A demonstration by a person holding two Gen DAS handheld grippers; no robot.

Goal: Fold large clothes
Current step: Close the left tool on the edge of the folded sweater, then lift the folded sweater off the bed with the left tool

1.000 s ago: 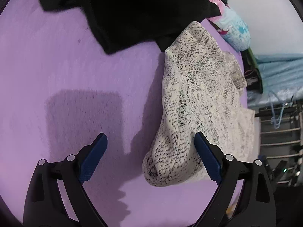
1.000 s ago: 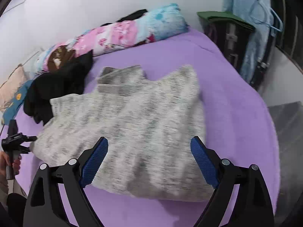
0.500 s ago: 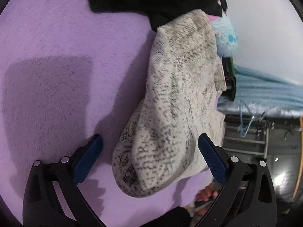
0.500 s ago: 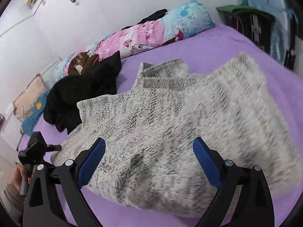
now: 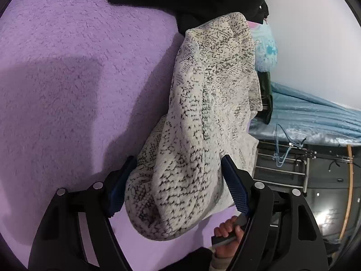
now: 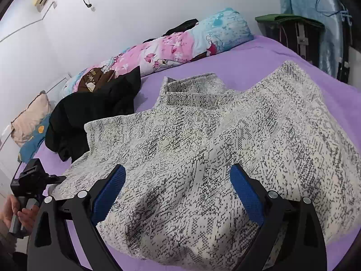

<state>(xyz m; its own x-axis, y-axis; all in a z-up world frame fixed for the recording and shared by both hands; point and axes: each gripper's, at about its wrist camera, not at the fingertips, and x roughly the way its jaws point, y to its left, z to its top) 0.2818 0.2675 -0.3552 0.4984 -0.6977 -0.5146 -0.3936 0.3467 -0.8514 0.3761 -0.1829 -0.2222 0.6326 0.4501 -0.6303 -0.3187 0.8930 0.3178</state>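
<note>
- Left wrist view: left gripper (image 5: pixel 178 184) has its jaws spread around the near corner of the speckled sweater (image 5: pixel 203 122), not yet clamped.
- Right wrist view: right gripper (image 6: pixel 178 194) likewise spread over the sweater's (image 6: pixel 225 140) near hem, on the purple bedspread (image 6: pixel 248 61).
- Beyond the sweater: black garment (image 6: pixel 90 110), then floral bolster (image 6: pixel 162 54).
- Risk: bulky knit may bunch, so closing could pinch only one layer and skew the fold.
</note>
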